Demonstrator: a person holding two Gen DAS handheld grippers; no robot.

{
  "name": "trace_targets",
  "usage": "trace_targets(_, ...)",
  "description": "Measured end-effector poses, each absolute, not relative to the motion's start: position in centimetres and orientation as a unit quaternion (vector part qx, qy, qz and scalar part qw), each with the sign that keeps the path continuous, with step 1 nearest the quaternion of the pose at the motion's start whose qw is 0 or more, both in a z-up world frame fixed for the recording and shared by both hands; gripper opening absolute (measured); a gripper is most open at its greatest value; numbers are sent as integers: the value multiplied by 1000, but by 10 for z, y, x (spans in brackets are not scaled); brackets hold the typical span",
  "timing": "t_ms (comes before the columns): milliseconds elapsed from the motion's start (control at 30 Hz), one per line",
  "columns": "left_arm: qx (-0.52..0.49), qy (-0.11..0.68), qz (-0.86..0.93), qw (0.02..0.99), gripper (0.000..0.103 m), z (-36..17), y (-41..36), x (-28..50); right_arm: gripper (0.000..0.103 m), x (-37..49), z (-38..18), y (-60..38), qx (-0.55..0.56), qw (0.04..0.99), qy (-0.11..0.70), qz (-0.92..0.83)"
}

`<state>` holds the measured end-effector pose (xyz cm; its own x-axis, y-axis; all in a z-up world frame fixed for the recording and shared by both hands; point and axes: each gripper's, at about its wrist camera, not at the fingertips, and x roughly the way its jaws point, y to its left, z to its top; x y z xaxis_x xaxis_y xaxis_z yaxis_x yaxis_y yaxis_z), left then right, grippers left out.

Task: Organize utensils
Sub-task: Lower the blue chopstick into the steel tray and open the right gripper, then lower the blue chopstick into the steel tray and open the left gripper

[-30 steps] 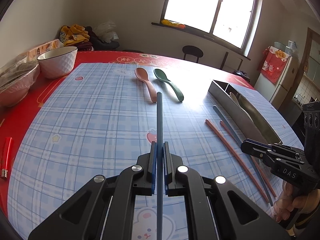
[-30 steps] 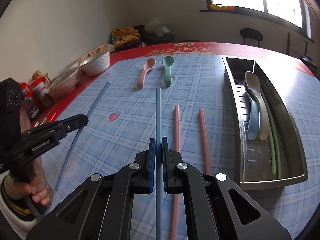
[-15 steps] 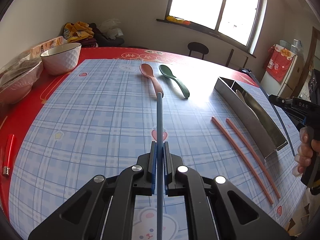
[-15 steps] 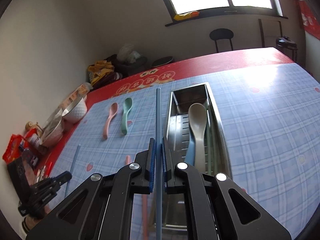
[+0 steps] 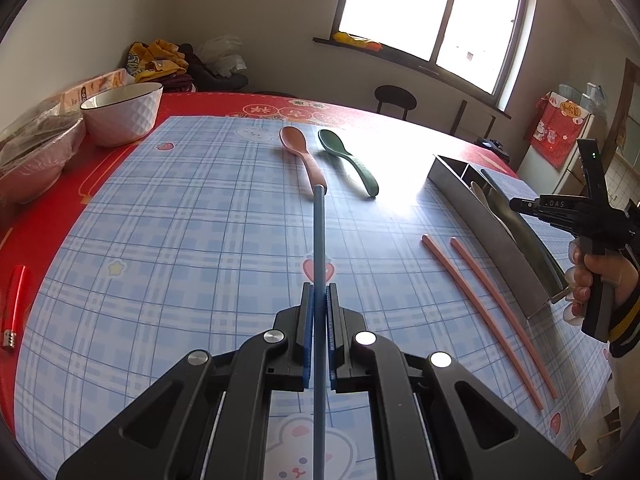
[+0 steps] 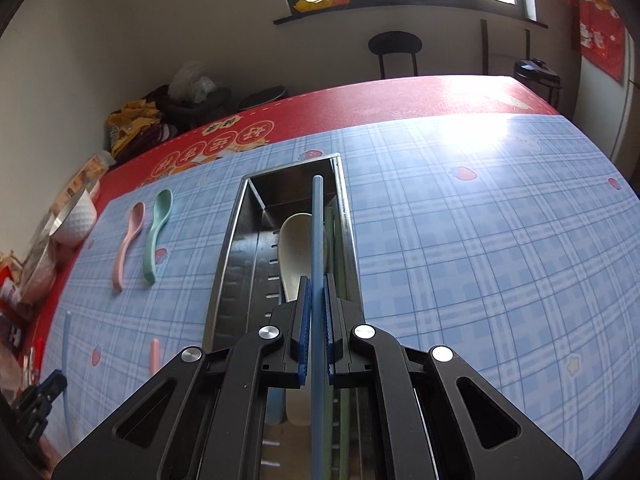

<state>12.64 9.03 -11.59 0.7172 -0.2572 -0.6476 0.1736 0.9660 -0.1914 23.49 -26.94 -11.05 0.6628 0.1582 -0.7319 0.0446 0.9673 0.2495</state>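
Note:
My left gripper (image 5: pixel 319 300) is shut on a blue chopstick (image 5: pixel 319 240) held over the checked tablecloth, pointing at a pink spoon (image 5: pixel 301 156) and a green spoon (image 5: pixel 349 158). Two pink chopsticks (image 5: pixel 492 312) lie beside the steel utensil tray (image 5: pixel 492 236). My right gripper (image 6: pixel 316 292) is shut on a second blue chopstick (image 6: pixel 317 224) and holds it lengthwise above the steel tray (image 6: pixel 228 252), over a beige spoon (image 6: pixel 296 248). The right gripper also shows in the left wrist view (image 5: pixel 520 203). The pink spoon (image 6: pixel 130 240) and green spoon (image 6: pixel 158 232) lie left of the tray.
A white bowl (image 5: pixel 122 114) and a plastic-wrapped bowl (image 5: pixel 36 152) stand at the table's far left. A red lighter (image 5: pixel 14 306) lies on the left edge. A black stool (image 6: pixel 395 46) stands beyond the table. The left gripper (image 6: pixel 38 404) shows at the lower left.
My right gripper has swung right with its blue chopstick, from over the tablecloth to directly above the steel tray. My left gripper has stayed nearly still, holding its chopstick.

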Motion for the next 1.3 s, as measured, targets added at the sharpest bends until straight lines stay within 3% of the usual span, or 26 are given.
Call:
trace_targets(467,-62,356,-118,925,6,-116,92,126,8,235,-110,-271,115,903,414,12)
trace_targets(1000,-68,405,-82,908,6,-119,92,139,8,178,-98,-313,148,944,285,80)
trace_targets(1300,-82,409,-118,901,6,-88,42,146,8,183,-113,-334,198,931,287,105)
